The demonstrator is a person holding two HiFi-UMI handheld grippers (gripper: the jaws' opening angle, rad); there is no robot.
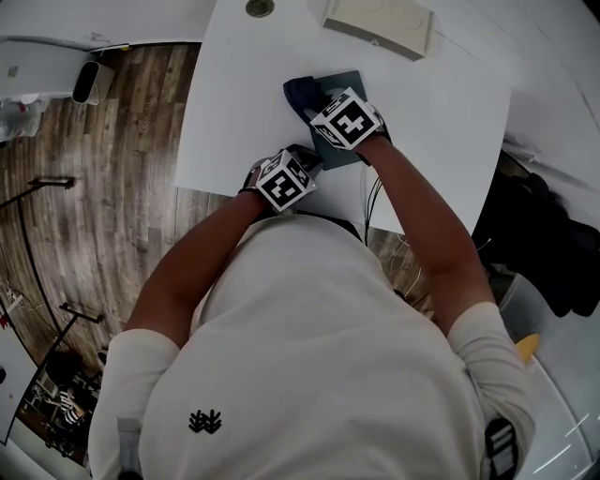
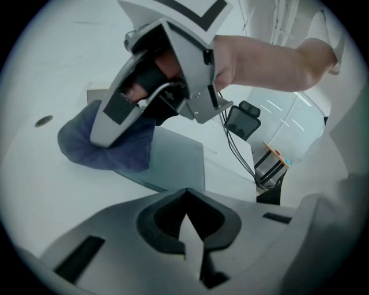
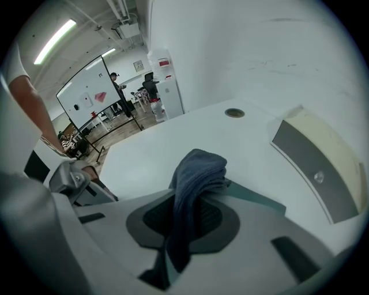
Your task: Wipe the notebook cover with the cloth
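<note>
nearest the head camera is the person's pale shirt (image 1: 309, 356), with both forearms reaching out over the white desk (image 1: 441, 131). the notebook (image 2: 173, 158), dark teal and closed, lies flat on the desk just beyond the person. the blue cloth (image 3: 196, 173) is bunched on its far left part, spilling a little over the edge onto the desk. the right claw (image 3: 184, 227) is clamped on the cloth, a fold running down between its pads, and presses the bundle onto the cover. the left claw (image 2: 187, 233) sits at the notebook's near corner with its jaws drawn together and nothing between them; whether it touches the cover cannot be told.

the step in hand looks like the wiping stroke itself. to do it well, the right claw should probably lay the cloth flat on the cover rather than ride on its hard tips. it should sweep in overlapping passes toward the bare near part and press lightly so the notebook does not slide. the left claw could pin the corner to steady it.

as for containers, the only candidate is a flat beige case (image 1: 380, 23) at the desk's far edge, well apart from the notebook. it is shut, so its contents do not show.
</note>
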